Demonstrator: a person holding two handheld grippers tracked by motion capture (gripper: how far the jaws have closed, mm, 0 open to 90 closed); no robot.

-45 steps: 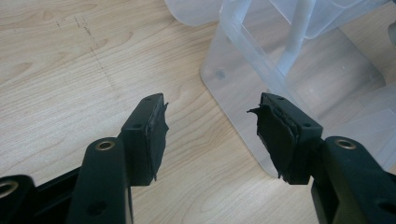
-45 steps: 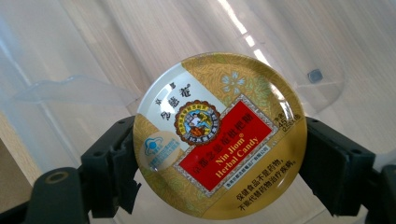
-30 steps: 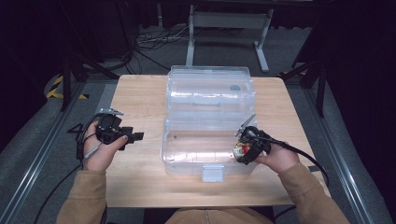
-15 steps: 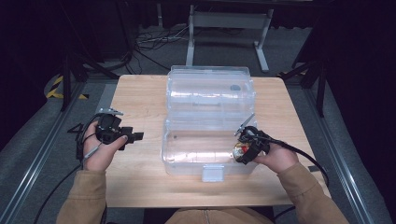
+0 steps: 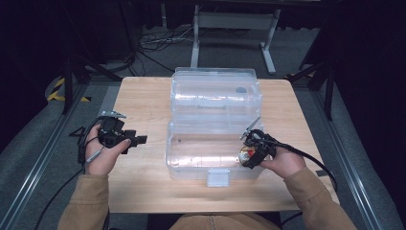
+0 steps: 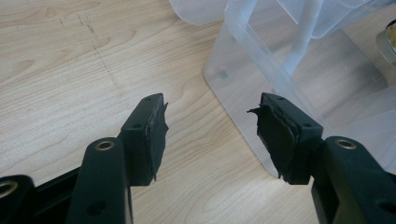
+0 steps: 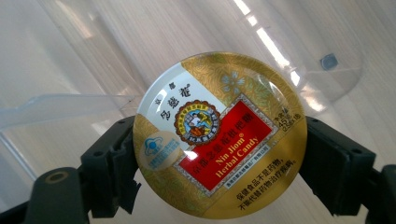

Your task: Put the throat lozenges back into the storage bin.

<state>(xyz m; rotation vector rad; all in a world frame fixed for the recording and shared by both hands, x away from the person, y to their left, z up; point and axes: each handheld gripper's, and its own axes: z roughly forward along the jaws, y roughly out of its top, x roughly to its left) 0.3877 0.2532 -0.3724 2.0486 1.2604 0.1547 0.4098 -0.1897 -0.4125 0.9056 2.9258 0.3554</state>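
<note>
In my right gripper [image 5: 253, 154] I have the round gold-and-red herbal candy tin [image 7: 219, 135] clamped edge to edge, the two black jaws pressed against opposite sides of its rim so the printed lid faces the camera; I judge that grip keeps it flat for lowering into the clear plastic storage box [image 5: 213, 127], whose lid stands open at the back. The tin sits at the box's near right corner, over or just against the rim; I cannot tell whether it is already inside the wall. My left gripper [image 5: 129, 139] rests apart over the light wooden table [image 5: 143, 100], to the left of the box, jaws spread wide and holding nothing, probably kept ready to steady the box. In the left gripper view the box's corner is cut off by the frame, and its clear walls make edges hard to separate. The tin's underside is hidden, and the small print on it is too fine to read.
</note>
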